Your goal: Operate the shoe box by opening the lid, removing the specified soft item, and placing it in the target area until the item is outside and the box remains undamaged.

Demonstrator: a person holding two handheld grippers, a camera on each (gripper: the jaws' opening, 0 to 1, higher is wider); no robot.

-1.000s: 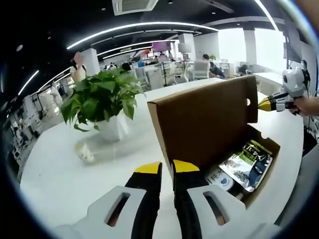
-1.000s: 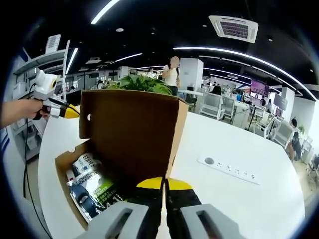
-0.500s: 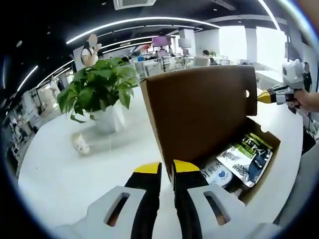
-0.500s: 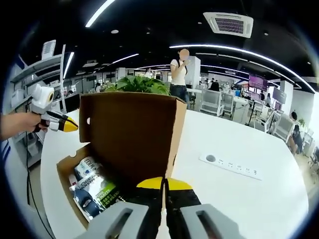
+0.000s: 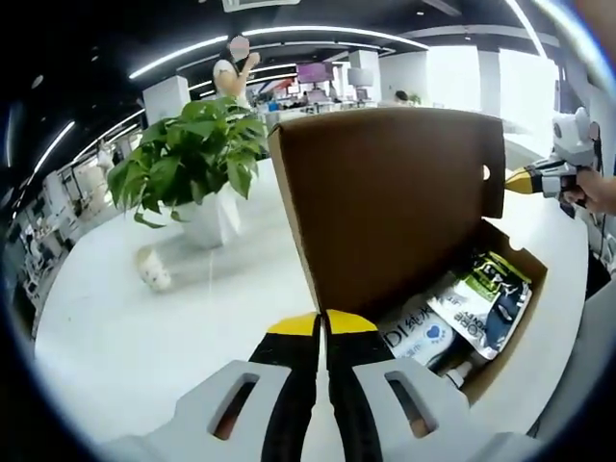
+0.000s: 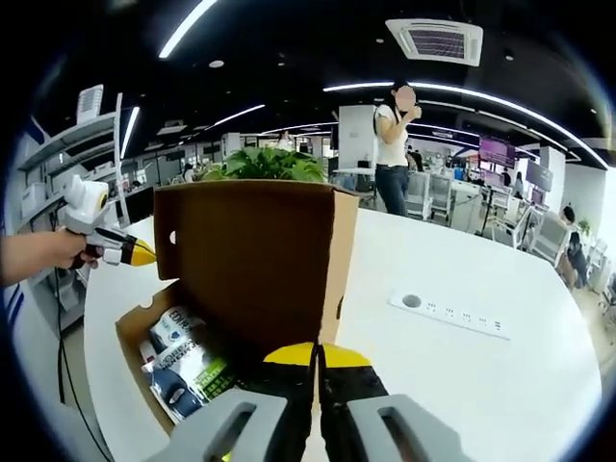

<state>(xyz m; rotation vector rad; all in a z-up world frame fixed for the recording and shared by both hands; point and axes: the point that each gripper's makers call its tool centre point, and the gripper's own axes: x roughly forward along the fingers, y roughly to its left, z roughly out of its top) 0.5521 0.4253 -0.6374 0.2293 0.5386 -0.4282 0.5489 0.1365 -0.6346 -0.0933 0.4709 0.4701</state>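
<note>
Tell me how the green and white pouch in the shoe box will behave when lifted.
The green and white pouch looks like a soft foil packet, so it will likely sag. Its glossy surface may slip. It lies packed against other packets, so it might drag them along.

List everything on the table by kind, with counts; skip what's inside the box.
box: 1
potted plant: 1
power strip: 1
small white object: 1
Total: 4
</note>
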